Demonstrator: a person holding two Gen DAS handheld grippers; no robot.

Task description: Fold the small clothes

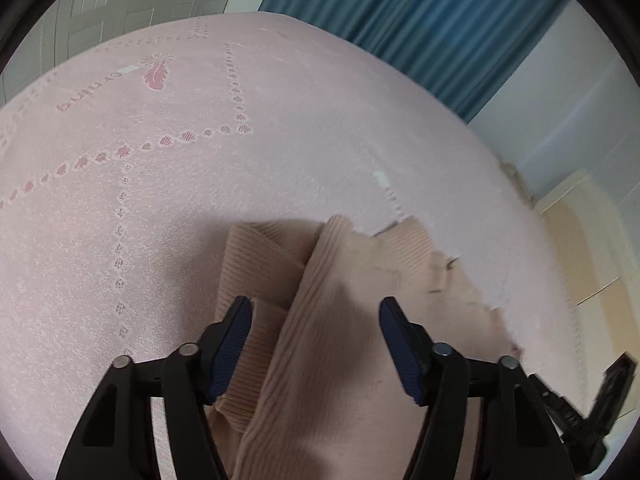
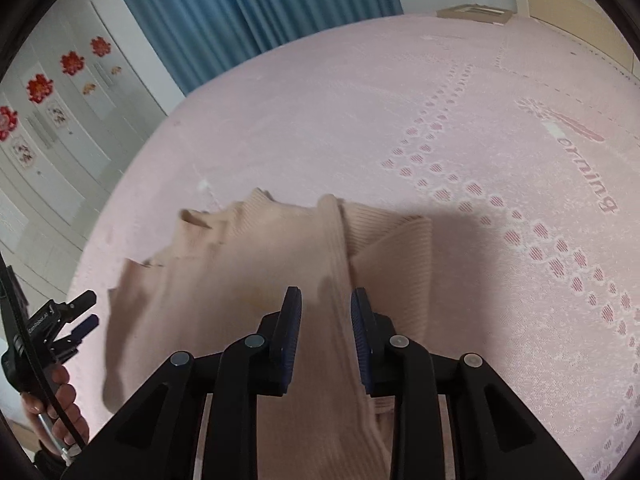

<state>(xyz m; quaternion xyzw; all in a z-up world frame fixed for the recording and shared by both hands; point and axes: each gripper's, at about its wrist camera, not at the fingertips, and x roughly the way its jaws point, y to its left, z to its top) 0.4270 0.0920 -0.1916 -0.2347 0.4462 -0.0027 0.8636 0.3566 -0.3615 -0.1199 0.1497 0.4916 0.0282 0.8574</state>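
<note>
While the pink patterned bedspread (image 1: 168, 208) fills everything beyond your claws, the beige ribbed knit garment (image 1: 340, 320) lies on it beneath both.
Your left claw (image 1: 314, 320) gapes wide above the rumpled knit, gripping nothing; your right claw (image 2: 326, 308) stands partly open, a raised ribbed fold between its fingers, unpinched.

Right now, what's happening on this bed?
A person holding a claw in each hand is folding a beige ribbed knit top on a pink patterned bedspread. The top lies partly folded, a ribbed strip, likely a sleeve, laid lengthwise across it. The left claw is open above the top and grips nothing. The right claw is open more narrowly, its fingers either side of the strip, not clamped. A blue curtain hangs behind the bed.
</note>
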